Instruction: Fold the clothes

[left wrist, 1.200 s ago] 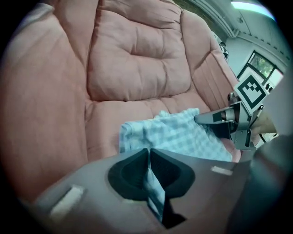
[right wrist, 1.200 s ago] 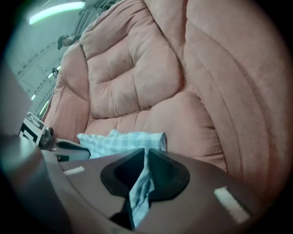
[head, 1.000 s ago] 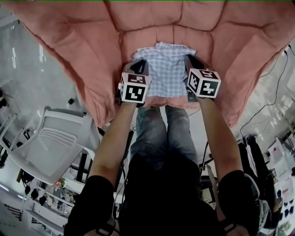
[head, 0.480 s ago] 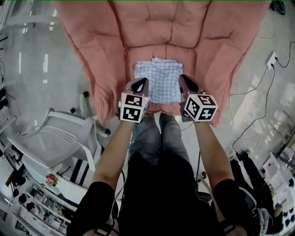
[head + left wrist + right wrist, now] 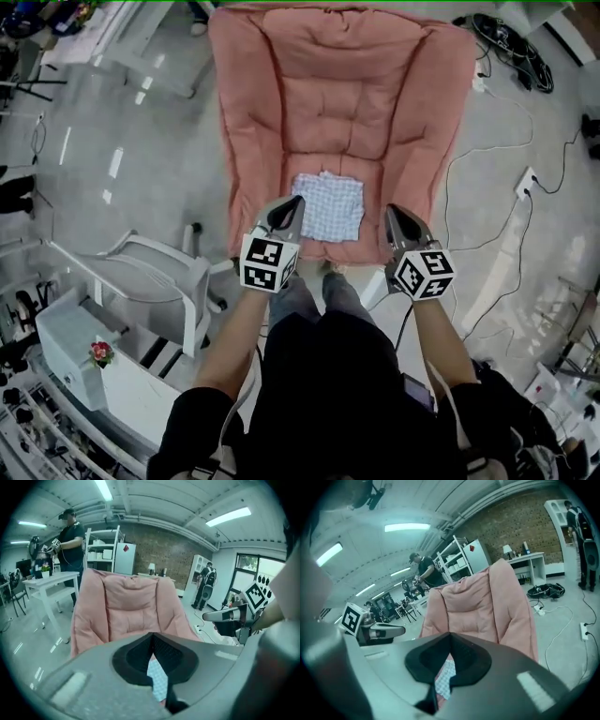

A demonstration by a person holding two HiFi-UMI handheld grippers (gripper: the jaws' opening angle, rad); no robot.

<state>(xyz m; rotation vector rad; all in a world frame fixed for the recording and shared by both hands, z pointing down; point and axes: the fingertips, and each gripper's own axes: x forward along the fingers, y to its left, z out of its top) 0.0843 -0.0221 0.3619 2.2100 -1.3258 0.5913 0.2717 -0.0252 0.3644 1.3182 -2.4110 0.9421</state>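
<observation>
Neatly folded checked shirt (image 5: pixel 327 206) on pink armchair (image 5: pixel 347 103).
It lies flat, near-square; left gripper (image 5: pixel 294 201) and right gripper (image 5: pixel 395 212) are closed, empty.

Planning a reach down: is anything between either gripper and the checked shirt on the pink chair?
Nothing visible does. The checked shirt lies folded, alone on the pink chair; the left gripper and right gripper, both shut and empty, hang near it with only air between.

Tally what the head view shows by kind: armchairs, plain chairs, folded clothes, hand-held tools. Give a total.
Pink padded armchair: 1
White plastic chair: 1
Folded blue-and-white checked garment: 1
Hand-held two-jaw tools: 2 (left tool, right tool)
Total: 5
</observation>
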